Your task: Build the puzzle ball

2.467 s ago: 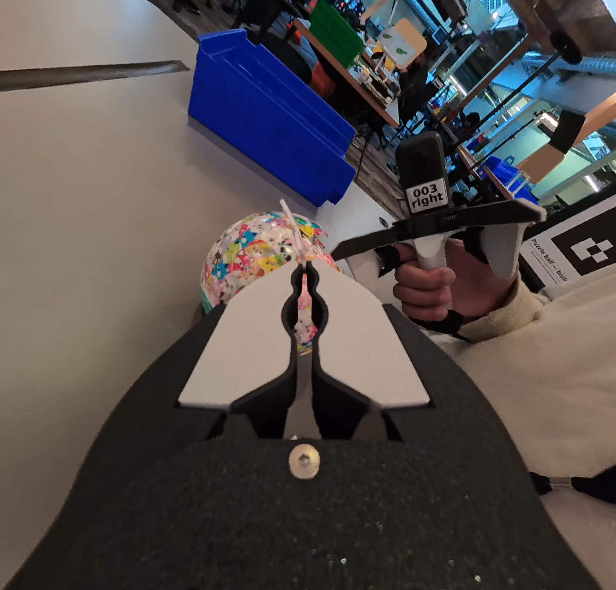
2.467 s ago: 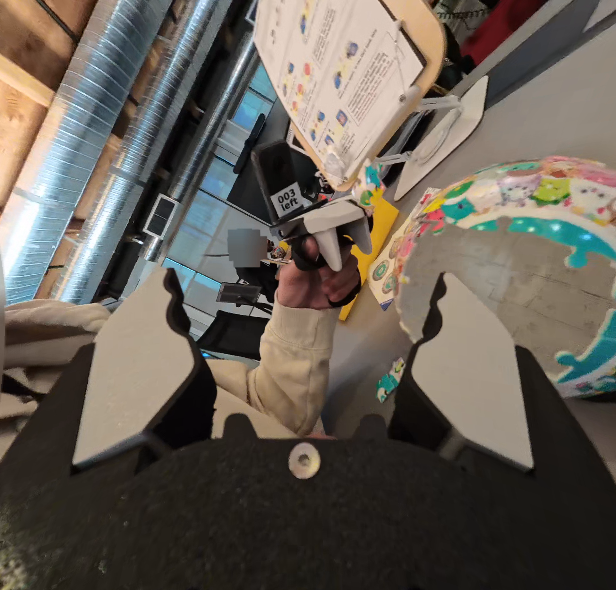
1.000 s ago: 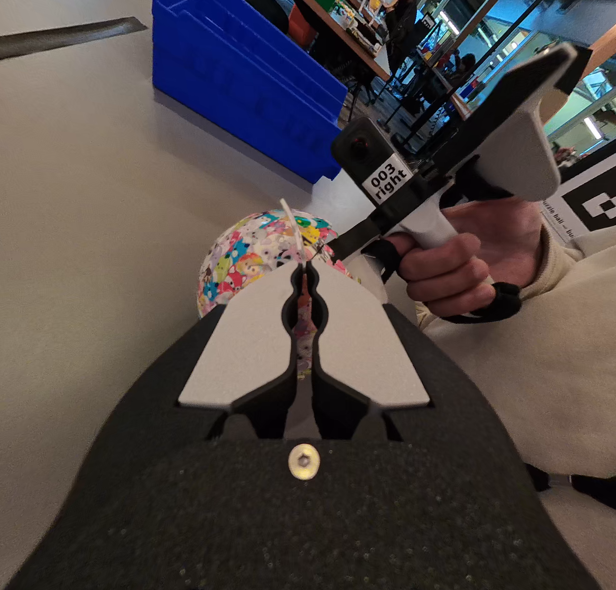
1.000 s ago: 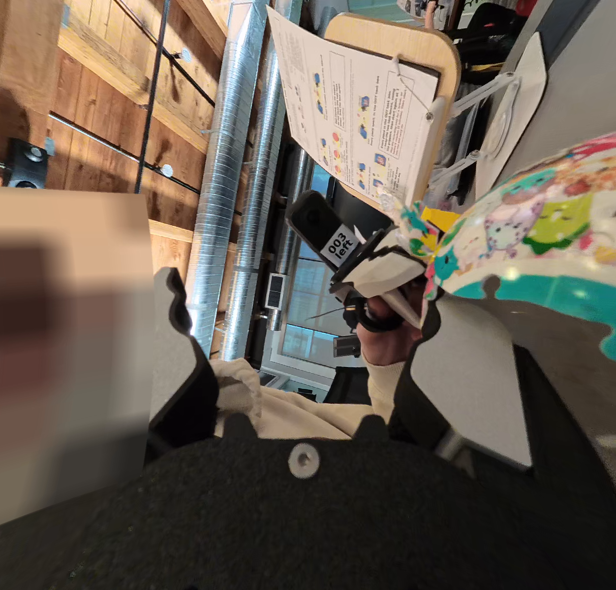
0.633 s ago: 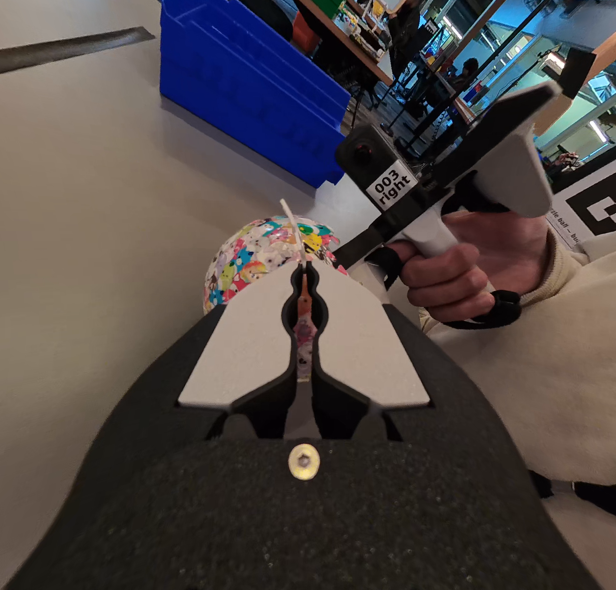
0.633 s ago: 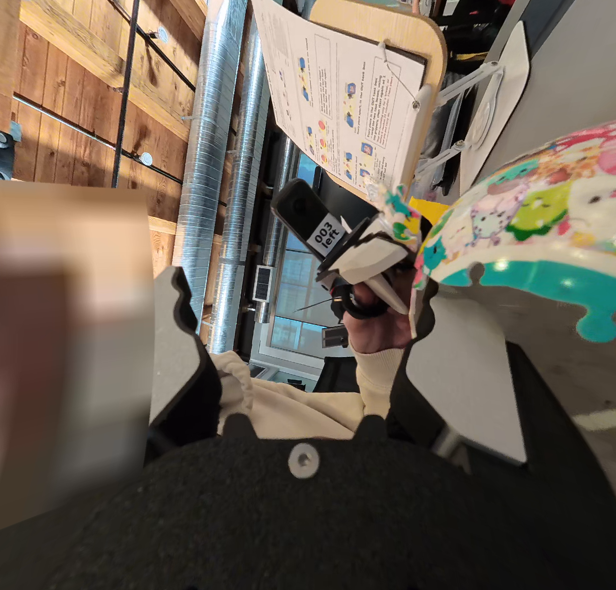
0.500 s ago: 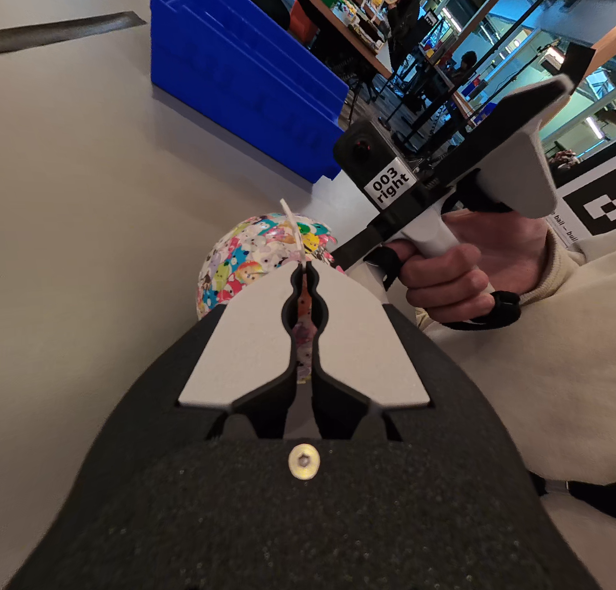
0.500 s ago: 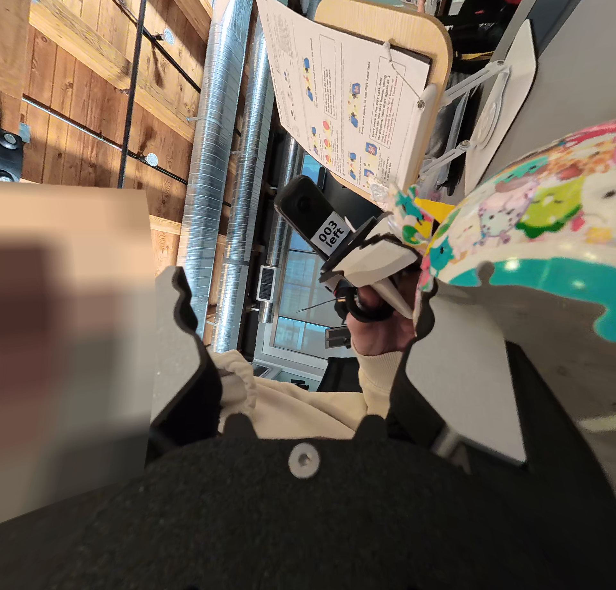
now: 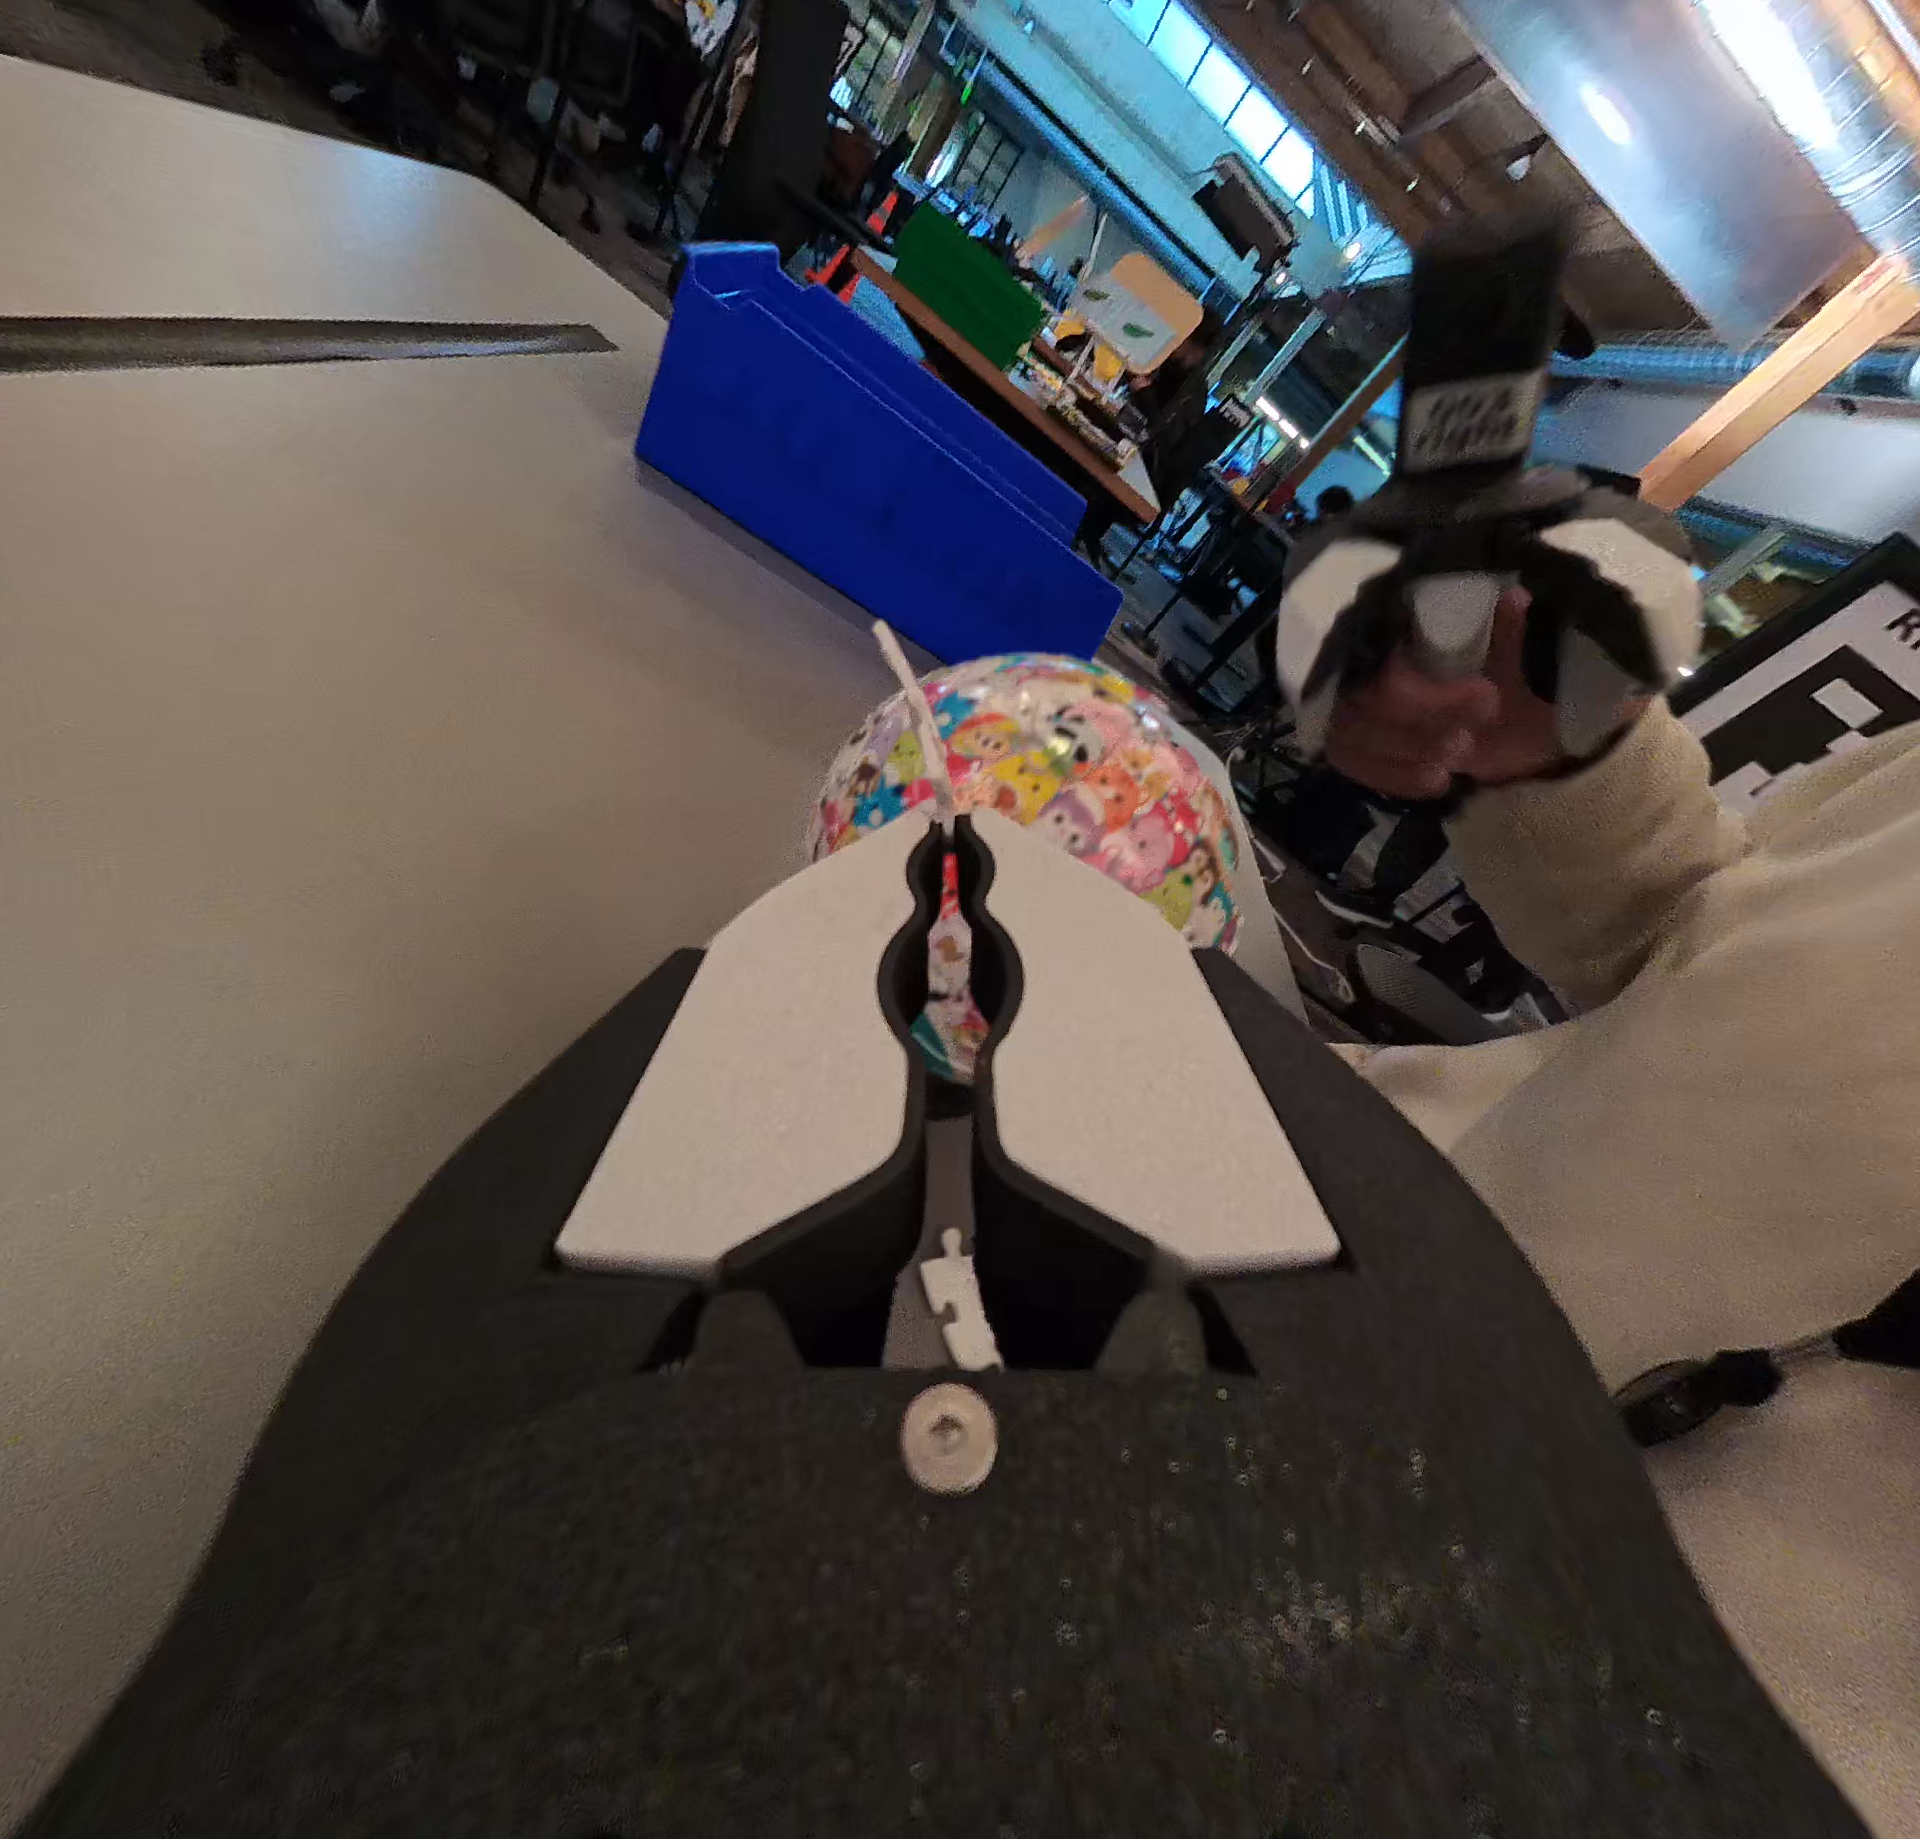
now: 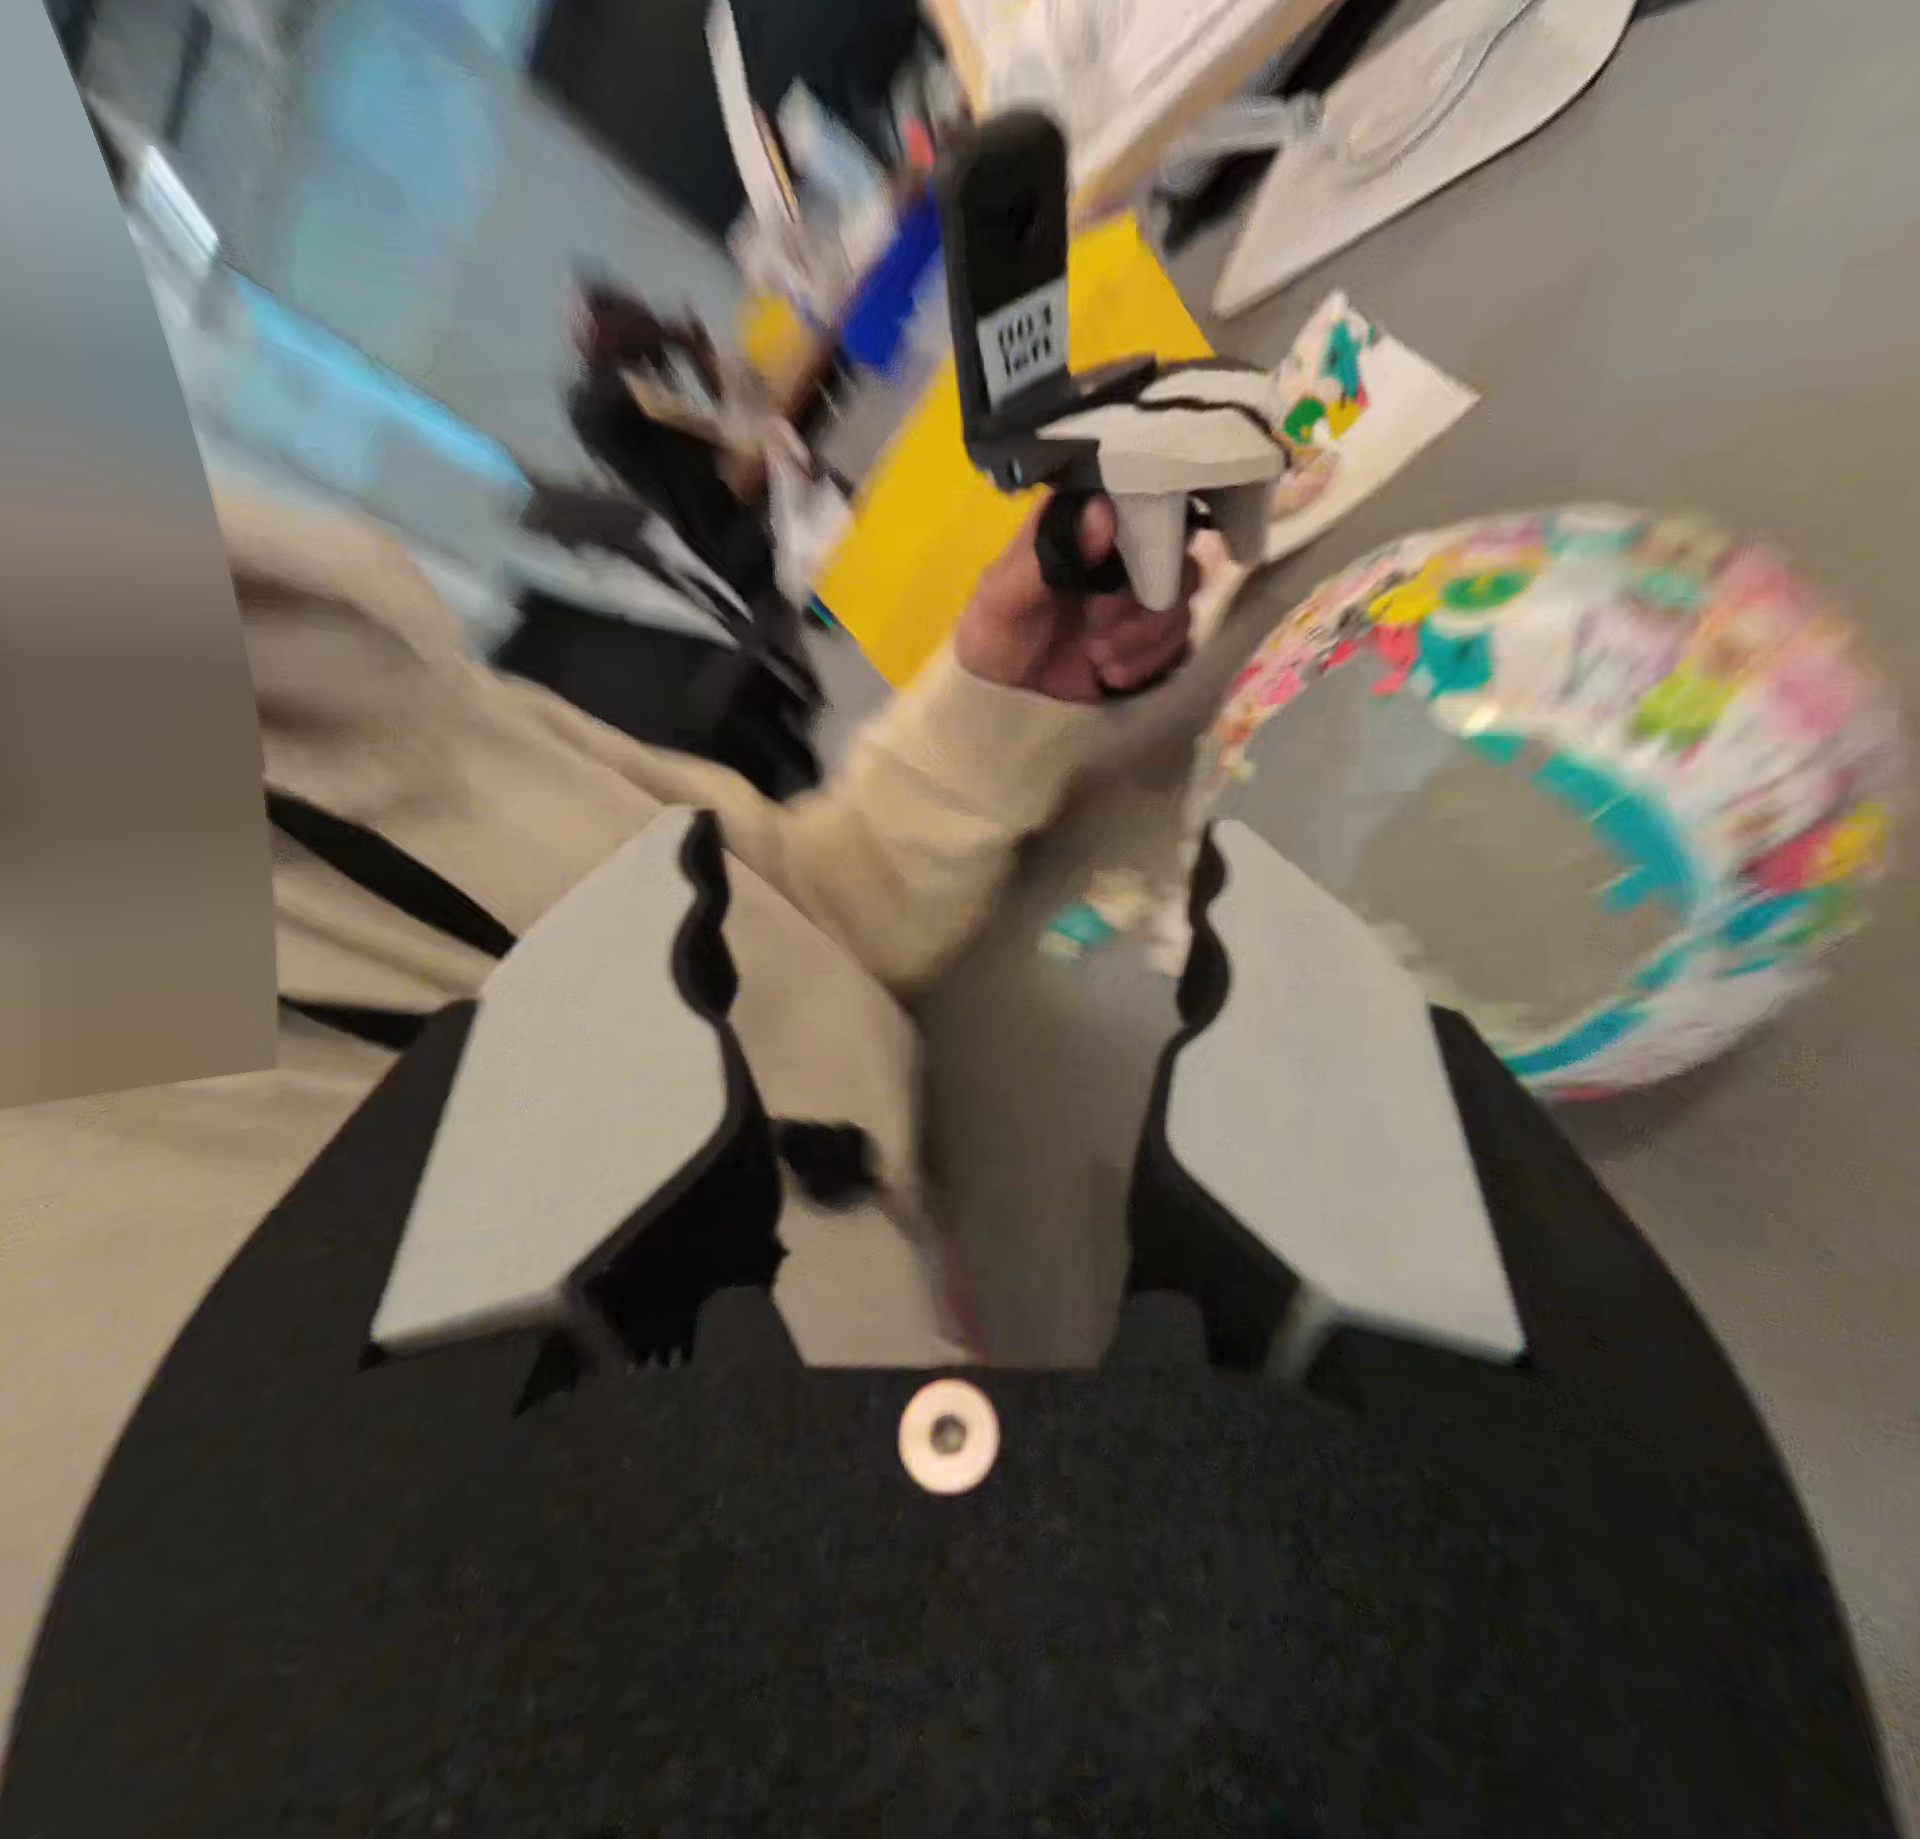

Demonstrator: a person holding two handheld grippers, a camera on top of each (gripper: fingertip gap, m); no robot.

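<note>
Puzzle ball (image 9: 1049, 781), partly built and covered with small colourful cartoon figures, sits on the pale bench (image 9: 312, 698). In the right wrist view the ball (image 10: 1621, 750) shows a large opening with a jagged teal edge, so the grey inside of the shell is visible. This view is blurred.

The left claw (image 9: 953, 833) is above the bench on the near side of the ball, and its two fingers are pressed together on a thin puzzle piece (image 9: 940, 916). The piece stands on its edge between them; its white edge sticks out past the tips and its colourful face shows in the round gap lower down. In the right wrist view the same claw (image 10: 1262, 418) is seen from the side with the piece at its front, held by a hand (image 10: 1070, 636) in a cream sleeve.

The right claw (image 10: 951, 854) has its fingers well apart and nothing is between them. In the left wrist view it (image 9: 1475, 636) is raised to the right of the ball, not touching it.

A small loose piece (image 10: 1081, 922) lies on the bench just beside the ball. Farther away lie a printed sheet (image 10: 1382, 407) and a yellow sheet (image 10: 966, 501). A blue bin (image 9: 831, 480) stands on the bench behind the ball.
</note>
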